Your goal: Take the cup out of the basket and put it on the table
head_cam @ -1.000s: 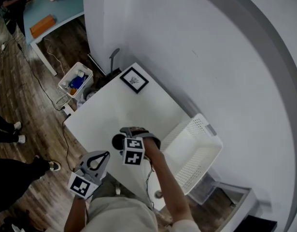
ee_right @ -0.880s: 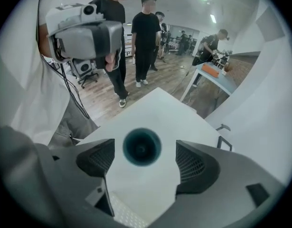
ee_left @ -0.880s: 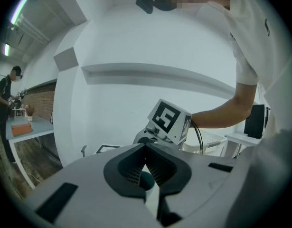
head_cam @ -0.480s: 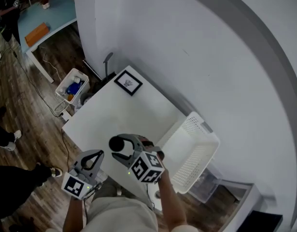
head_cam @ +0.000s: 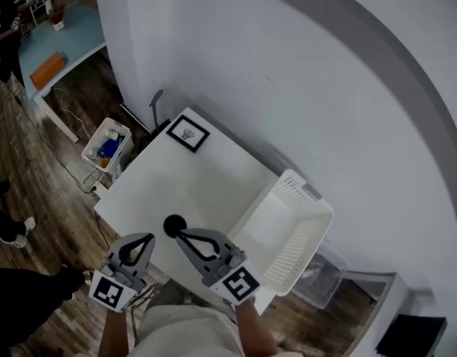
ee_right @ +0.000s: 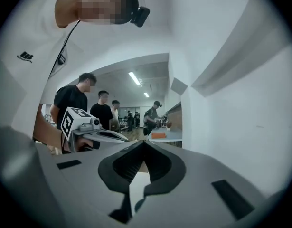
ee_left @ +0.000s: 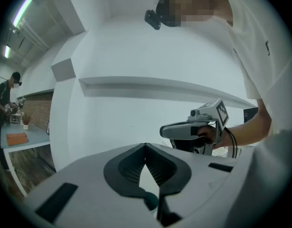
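Cup [head_cam: 173, 225] on table [head_cam: 192, 181], basket [head_cam: 296, 253] near — apart

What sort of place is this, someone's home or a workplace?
Probably a shared lab or office workspace: a plain white table against a bare white wall, a second worktable across the wooden floor, and several people standing under ceiling strip lights.

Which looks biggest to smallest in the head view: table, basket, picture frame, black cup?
1. table
2. basket
3. picture frame
4. cup, seen from above as a small dark round, clearly the smallest
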`<state>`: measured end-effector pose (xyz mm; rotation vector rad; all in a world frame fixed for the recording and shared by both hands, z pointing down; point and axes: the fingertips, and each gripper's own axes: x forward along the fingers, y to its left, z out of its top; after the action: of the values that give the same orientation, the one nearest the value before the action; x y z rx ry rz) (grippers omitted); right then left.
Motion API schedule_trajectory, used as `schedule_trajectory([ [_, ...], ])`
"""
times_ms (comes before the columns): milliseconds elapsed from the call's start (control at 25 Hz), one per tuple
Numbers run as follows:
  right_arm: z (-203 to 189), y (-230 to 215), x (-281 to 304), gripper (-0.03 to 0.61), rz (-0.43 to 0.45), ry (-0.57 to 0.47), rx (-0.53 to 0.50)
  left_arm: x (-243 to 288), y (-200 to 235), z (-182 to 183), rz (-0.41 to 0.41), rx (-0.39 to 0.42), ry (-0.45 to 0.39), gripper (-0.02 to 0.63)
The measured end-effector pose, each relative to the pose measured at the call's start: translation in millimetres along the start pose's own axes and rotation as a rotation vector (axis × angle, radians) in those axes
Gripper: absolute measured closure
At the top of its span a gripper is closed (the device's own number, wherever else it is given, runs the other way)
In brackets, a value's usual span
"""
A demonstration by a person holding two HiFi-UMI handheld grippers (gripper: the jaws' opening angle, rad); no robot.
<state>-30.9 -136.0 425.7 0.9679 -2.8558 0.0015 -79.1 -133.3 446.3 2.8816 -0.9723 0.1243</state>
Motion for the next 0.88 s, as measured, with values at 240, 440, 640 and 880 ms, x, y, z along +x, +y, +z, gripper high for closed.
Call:
schedule_trajectory([
  [240,22.9,-13.1,-16.6,0.569,-0.141,-0.186,0.146,1.7,1.0,10.8,-0.009,0.006,-0.026,0.612],
  [440,15.7,-15.5,-23.2,0.569,-0.164,-0.163,0.134,4.4,-1.4,12.1,-0.017,0.012,-0.027,0.614],
  [640,14.6,-14.4,-20.6,0.569,-0.170,-0.166,0.118,7.7,-2.8,12.1,-0.026,0.022,-0.032,0.612],
  [880,12.9,-10.9,-19.4,0.569,-0.166,-0.159,0.108,6.5,-3.0,10.8,-0.021,0.015,-0.025,0.612],
])
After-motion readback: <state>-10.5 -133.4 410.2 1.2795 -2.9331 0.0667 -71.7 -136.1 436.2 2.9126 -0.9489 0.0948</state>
